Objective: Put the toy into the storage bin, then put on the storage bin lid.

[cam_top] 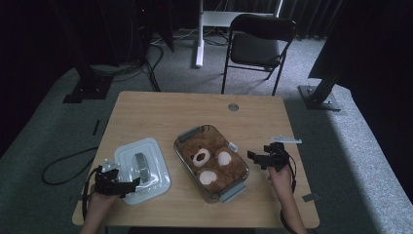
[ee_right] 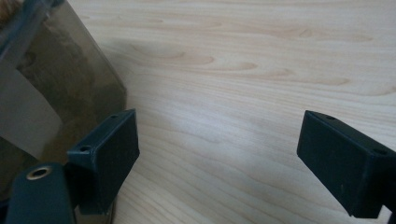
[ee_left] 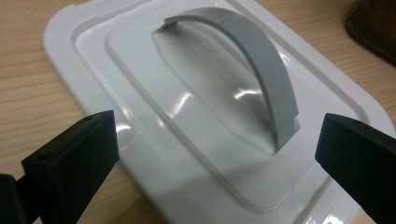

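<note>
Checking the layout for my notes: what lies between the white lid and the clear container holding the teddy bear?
Only bare wooden table, seen in the high view: the white lid and the container lie side by side, apart.

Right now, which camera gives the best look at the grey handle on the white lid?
The left gripper view: the grey handle arches close up over the white lid, between the open jaws. The high view shows the handle small and dim on the lid left of the teddy bear container. The right gripper view faces the container's wall.
</note>
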The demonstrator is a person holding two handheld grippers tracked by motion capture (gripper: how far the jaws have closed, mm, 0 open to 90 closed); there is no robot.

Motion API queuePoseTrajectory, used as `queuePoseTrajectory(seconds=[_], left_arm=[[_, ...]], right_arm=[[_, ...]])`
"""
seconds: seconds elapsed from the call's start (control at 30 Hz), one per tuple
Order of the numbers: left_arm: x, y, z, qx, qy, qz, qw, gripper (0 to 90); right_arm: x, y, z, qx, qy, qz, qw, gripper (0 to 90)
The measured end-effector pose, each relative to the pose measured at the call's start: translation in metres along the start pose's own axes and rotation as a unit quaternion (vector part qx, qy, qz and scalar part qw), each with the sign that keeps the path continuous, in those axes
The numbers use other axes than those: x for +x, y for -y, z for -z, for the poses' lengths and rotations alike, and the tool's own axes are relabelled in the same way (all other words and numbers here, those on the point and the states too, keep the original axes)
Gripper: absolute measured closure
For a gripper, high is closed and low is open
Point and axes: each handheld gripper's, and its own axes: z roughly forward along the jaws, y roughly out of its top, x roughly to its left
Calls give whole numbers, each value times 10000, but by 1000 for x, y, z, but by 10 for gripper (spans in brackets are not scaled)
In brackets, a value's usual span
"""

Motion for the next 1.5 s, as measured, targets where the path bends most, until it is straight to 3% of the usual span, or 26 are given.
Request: queuePoseTrajectory(seconds=[0.5, 0.63, 0.83, 0.93, 1.03, 1.1, 1.17, 1.2, 1.27, 1.33, 1.5], left_arm=[[-19, -18, -20, 69, -26, -41, 10000, 4], [-19, -22, -26, 92, -11, 49, 9999, 4], [-17, -28, -38, 86, -250, 83, 9996, 4], [-17, -30, -44, 102, -238, 72, 9996, 15], [-15, -30, -48, 92, -215, 123, 9996, 57], [-14, -30, -49, 48, -226, 142, 9996, 160], [-13, -29, -49, -2, -223, 146, 9996, 192], [-12, -29, -48, -39, -160, 186, 9997, 268], [-12, -28, -48, -64, -128, 199, 9997, 302], [-12, -27, -46, -141, -56, 220, 9996, 432], [-9, -27, -44, -233, 60, 244, 9994, 558]], right_arm=[[0, 14, -12, 167, -274, -81, 9995, 122], [4, 19, -14, 272, -360, -46, 9990, 122], [17, 23, -16, 370, -639, 2, 9973, 140], [21, 26, -14, 315, -727, 3, 9969, 137], [23, 30, -12, 321, -876, -56, 9956, 137], [26, 32, -11, 339, -921, -44, 9952, 137], [29, 34, -10, 348, -949, -1, 9949, 137], [31, 35, -9, 366, -961, 8, 9947, 137], [34, 36, -8, 374, -997, 31, 9943, 137], [37, 38, -7, 399, -1031, 41, 9939, 137], [46, 42, -4, 391, -1138, 65, 9927, 139]])
